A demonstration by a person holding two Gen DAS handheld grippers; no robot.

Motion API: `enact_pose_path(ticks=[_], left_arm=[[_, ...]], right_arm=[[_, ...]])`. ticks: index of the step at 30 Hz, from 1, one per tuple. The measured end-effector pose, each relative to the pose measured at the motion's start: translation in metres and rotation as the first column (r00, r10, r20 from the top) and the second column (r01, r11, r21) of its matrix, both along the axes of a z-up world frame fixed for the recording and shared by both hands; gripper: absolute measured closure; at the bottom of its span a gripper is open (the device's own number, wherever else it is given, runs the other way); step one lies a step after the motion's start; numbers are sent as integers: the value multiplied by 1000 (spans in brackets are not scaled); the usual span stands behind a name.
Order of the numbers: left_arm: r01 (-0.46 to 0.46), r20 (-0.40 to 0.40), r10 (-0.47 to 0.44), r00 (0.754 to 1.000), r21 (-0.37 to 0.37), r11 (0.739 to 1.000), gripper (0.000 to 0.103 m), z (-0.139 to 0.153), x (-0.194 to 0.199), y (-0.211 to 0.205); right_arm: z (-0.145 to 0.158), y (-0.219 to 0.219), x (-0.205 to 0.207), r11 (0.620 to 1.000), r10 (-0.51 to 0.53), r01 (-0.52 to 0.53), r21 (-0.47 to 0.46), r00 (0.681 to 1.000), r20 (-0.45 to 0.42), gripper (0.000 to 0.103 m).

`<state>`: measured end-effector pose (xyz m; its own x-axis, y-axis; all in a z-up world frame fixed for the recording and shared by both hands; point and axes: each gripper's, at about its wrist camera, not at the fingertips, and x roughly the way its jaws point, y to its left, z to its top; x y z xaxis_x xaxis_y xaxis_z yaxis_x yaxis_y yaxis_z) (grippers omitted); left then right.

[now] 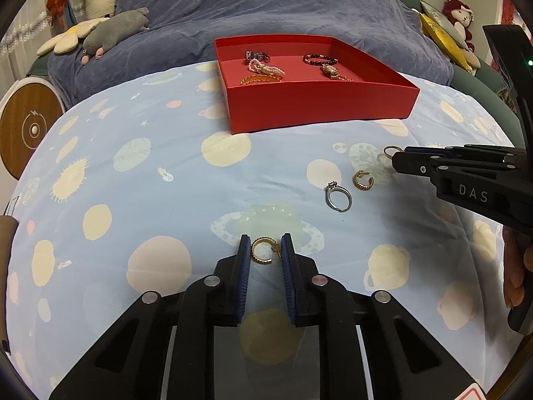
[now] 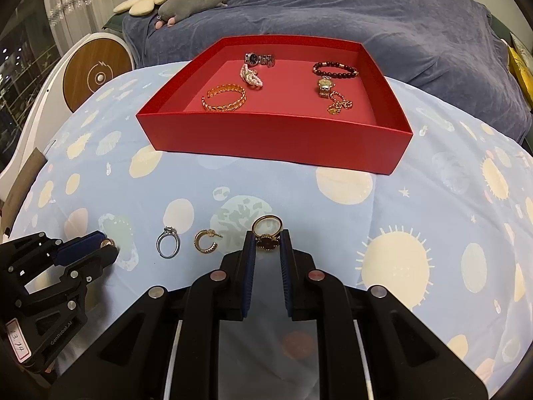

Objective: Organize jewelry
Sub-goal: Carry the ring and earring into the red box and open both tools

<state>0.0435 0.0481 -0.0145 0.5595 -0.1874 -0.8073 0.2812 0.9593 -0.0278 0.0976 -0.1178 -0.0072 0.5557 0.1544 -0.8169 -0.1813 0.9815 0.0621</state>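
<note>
A red tray [image 1: 319, 106] [image 2: 276, 138] on the planet-print bedspread holds watches, bracelets and a chain. My left gripper [image 1: 265, 250] [image 2: 106, 245] has its jaws around a gold hoop earring [image 1: 262, 250] lying on the spread, the pads close to touching it. My right gripper [image 2: 268, 242] [image 1: 394, 157] is shut on a gold ring with a dark round face [image 2: 267, 235] [image 1: 390, 151]. A silver ring [image 1: 338, 197] [image 2: 168, 242] and a second gold hoop earring [image 1: 363, 180] [image 2: 206, 240] lie between the two grippers.
A dark blue blanket [image 2: 333, 10] and plush toys [image 1: 113, 30] lie behind the tray. A round wooden-faced device [image 2: 98, 70] stands off the bed's left edge. Yellow cushions and a red plush [image 1: 458, 16] sit at the far right.
</note>
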Motion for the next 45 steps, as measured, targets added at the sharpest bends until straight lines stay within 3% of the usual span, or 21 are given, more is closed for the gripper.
enact_pose_path(ticks=[11, 35, 45], left_arm=[[5, -23, -6, 1000, -53, 999, 88, 4, -5, 4], [-35, 17, 36, 999, -60, 998, 88, 29, 10, -19], [-57, 99, 67, 993, -99, 993, 88, 68, 37, -32]], right_arm=[[4, 1, 0, 1000, 0, 0, 9, 1000, 9, 89], [37, -6, -10, 998, -11, 6, 60, 997, 80, 89], [64, -25, -11, 996, -46, 34, 84, 989, 142, 89]])
